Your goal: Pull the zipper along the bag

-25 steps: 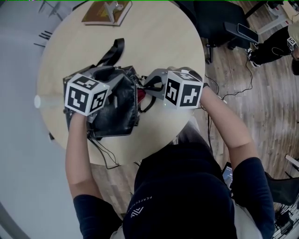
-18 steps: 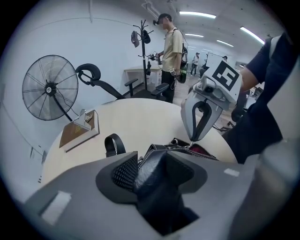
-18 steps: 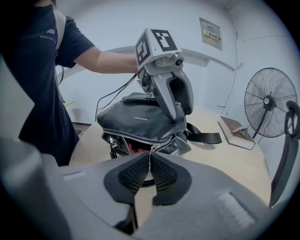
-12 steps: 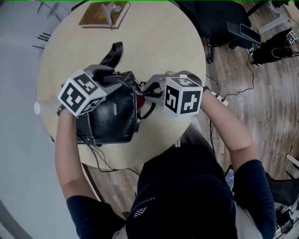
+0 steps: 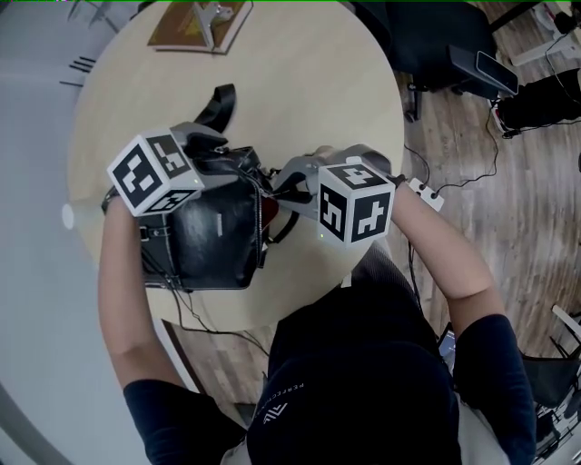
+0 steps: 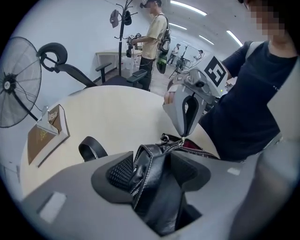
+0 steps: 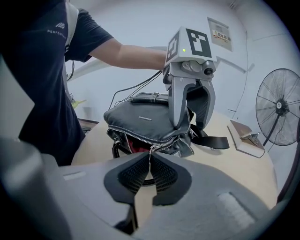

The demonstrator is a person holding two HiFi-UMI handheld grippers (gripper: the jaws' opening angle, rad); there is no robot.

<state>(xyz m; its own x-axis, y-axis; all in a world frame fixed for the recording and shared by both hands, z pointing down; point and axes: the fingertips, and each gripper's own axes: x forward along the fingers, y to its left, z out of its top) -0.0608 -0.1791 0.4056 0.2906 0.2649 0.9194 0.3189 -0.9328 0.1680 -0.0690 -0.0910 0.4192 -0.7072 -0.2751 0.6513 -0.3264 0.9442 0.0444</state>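
One black bag (image 5: 213, 236), one brown book (image 5: 186, 25), one round table (image 5: 318, 91).

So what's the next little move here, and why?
Probably the left gripper should close on the edge of the bag to brace it. Its jaws have just been opening and stand apart around that edge, not pressing. The right gripper is shut on the zipper pull, and the zip is partly open, so a pull needs a steady bag.

Book (image 5: 195, 25) cut by top edge; zipper pull (image 7: 150, 152) mostly hidden between jaws.
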